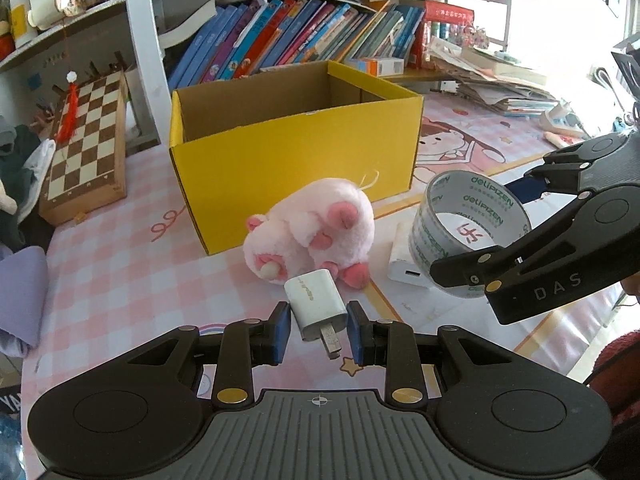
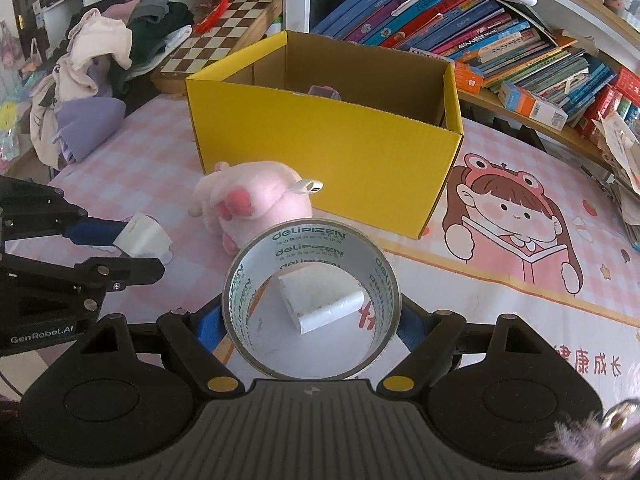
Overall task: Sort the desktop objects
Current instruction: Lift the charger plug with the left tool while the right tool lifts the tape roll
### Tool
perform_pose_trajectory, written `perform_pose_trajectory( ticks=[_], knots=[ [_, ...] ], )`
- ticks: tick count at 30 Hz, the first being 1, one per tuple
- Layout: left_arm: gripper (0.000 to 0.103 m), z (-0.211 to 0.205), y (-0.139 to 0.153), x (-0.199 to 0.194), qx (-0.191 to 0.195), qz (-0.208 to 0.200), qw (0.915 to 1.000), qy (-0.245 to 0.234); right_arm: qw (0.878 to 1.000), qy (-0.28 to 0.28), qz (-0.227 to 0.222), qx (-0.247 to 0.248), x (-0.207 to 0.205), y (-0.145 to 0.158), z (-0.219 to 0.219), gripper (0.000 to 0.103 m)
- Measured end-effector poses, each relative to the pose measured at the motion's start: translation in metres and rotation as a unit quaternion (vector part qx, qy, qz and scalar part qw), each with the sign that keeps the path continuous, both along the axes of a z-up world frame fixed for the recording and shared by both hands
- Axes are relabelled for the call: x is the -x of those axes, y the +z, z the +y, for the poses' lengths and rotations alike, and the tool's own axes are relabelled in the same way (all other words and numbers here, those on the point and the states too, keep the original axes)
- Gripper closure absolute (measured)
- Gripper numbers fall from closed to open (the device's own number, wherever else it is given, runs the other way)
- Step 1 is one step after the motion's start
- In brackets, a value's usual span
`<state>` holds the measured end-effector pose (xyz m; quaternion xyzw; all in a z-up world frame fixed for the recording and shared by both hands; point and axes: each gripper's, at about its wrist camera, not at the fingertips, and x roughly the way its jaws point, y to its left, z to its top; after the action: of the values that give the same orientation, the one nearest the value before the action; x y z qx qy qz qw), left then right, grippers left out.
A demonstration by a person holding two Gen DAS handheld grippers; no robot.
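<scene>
On the pink checked desk mat (image 1: 120, 248), right in front of the yellow cardboard box (image 1: 296, 160), the left gripper (image 1: 319, 330) is holding a small white USB charger plug (image 1: 316, 308) between its blue pads, jaws set narrow and pressing on its sides, prongs pointing back toward the camera. The plug is sitting just above the mat, almost touching the pink plush toy (image 1: 312, 232) that's lying on its side right beside the box's front wall.

Over on the right, the right gripper (image 2: 310, 320) is gripping a roll of clear tape (image 2: 310, 304) with green lettering, jaws spread wide around the outside of the roll, blue pads pushing in on both sides. The roll is being held up off the desk, and looking through its hole you're seeing a white power bank (image 2: 322, 300) lying on the mat underneath. In the left wrist view that power bank is sitting just right of the plush, partly hidden behind the tape.

The box is standing open at the top, and from the right wrist view something small and purplish (image 2: 324, 91) is peeking over the far inner edge, can't tell what it is. A chessboard (image 1: 86, 140) is leaning off to the left of the box, and a row of books (image 1: 288, 32) is slanting along the shelf behind it. The cartoon girl print (image 2: 516, 216) on the mat is showing to the right of the box.
</scene>
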<state>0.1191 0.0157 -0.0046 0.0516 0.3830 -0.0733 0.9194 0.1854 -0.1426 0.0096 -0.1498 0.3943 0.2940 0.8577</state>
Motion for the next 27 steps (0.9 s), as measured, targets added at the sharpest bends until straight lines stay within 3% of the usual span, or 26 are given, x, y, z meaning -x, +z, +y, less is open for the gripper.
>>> perform_pose_trajectory(
  ticks=[27],
  knots=[
    [0.075, 0.007, 0.027, 0.006, 0.002, -0.046, 0.9986, -0.025, 0.999, -0.021, -0.026, -0.024, 0.010, 0.031, -0.007, 0.021]
  ],
)
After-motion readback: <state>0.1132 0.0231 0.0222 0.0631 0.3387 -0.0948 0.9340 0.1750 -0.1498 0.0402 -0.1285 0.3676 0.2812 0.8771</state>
